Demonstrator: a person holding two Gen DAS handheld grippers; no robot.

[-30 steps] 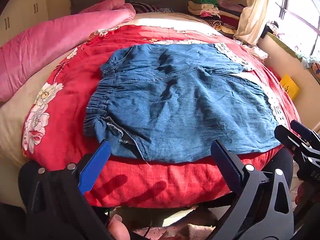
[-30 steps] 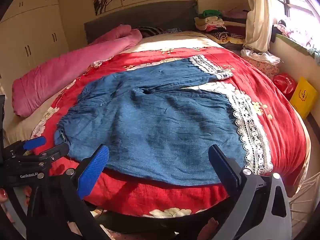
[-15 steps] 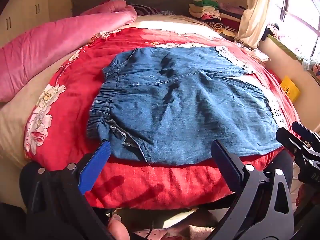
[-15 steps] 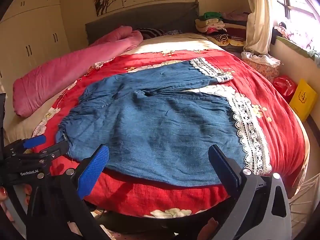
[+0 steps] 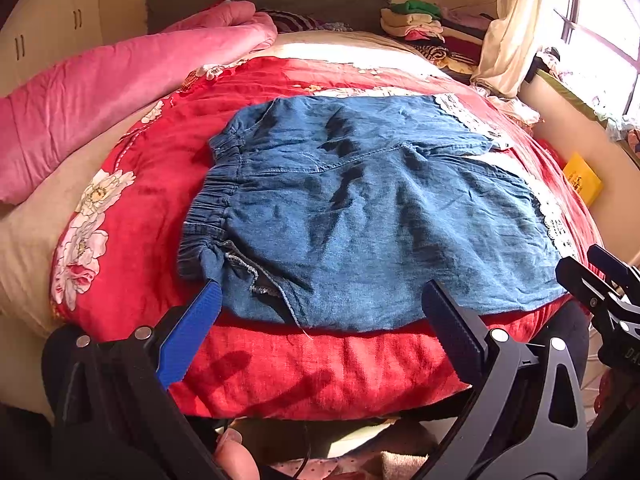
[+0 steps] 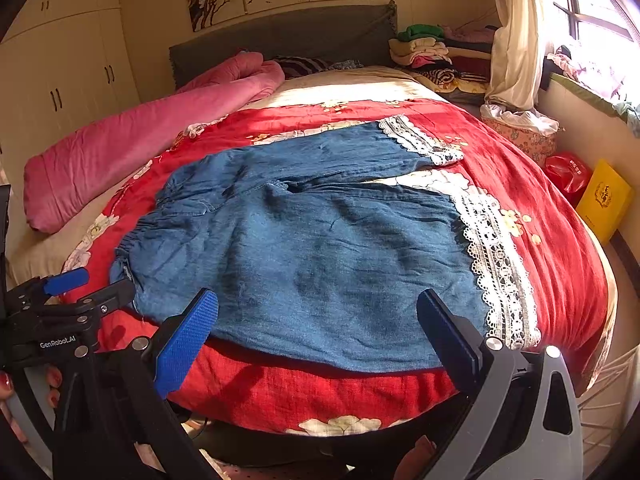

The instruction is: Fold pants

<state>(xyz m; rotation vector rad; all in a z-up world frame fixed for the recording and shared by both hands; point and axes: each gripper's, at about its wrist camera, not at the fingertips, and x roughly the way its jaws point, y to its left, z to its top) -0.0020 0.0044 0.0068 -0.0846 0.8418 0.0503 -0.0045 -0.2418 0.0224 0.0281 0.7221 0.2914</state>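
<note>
Blue denim pants [image 5: 360, 216] with white lace hems lie spread flat on a red floral blanket [image 5: 304, 368], elastic waistband at the left, both legs running right. They also show in the right wrist view [image 6: 320, 256], lace hems [image 6: 496, 256] at the right. My left gripper [image 5: 320, 320] is open and empty, just short of the pants' near edge by the waistband. My right gripper [image 6: 318, 328] is open and empty, near the front edge of the near leg. Each gripper shows at the side of the other's view.
A rolled pink quilt [image 6: 132, 140] lies along the bed's left side. Folded clothes [image 6: 424, 52] are stacked at the back right by a curtain. A yellow box [image 6: 604, 200] and red bag [image 6: 568, 168] stand on the floor to the right.
Both grippers have edged slightly forward toward the pants. The pants have not moved and both grippers stay open.
</note>
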